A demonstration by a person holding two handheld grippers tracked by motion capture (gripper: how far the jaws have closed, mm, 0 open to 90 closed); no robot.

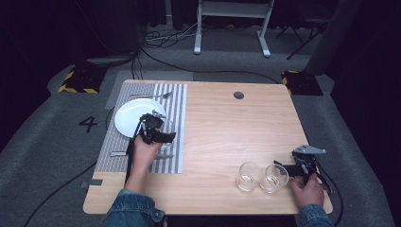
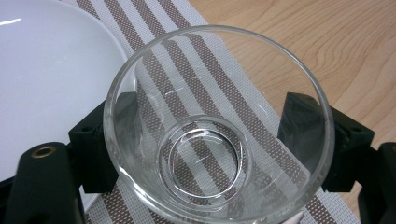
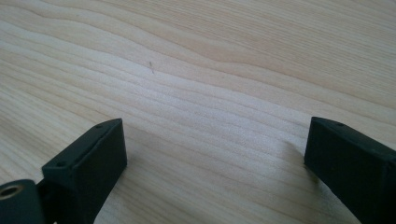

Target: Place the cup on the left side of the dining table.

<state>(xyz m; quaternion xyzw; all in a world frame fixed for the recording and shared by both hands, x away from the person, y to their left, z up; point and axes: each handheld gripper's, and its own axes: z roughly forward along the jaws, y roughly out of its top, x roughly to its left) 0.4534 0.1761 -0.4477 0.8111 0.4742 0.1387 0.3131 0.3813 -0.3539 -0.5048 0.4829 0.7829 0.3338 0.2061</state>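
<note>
While the left gripper (image 1: 163,137) clamps 1 glass tumbler (image 2: 217,126) over the striped placemat (image 1: 172,101) beside the white plate (image 1: 132,116), 2 tumblers (image 1: 249,176) wait by the open, empty right gripper (image 1: 283,170).

glass (image 2: 205,140) | clear, empty, thick round base, wide rim | upright, slightly tilted | clamped on both sides between black jaws | over striped placemat (image 2: 261,126) just beside white plate (image 2: 42,79) | table's left side, toward far-left corner
</note>
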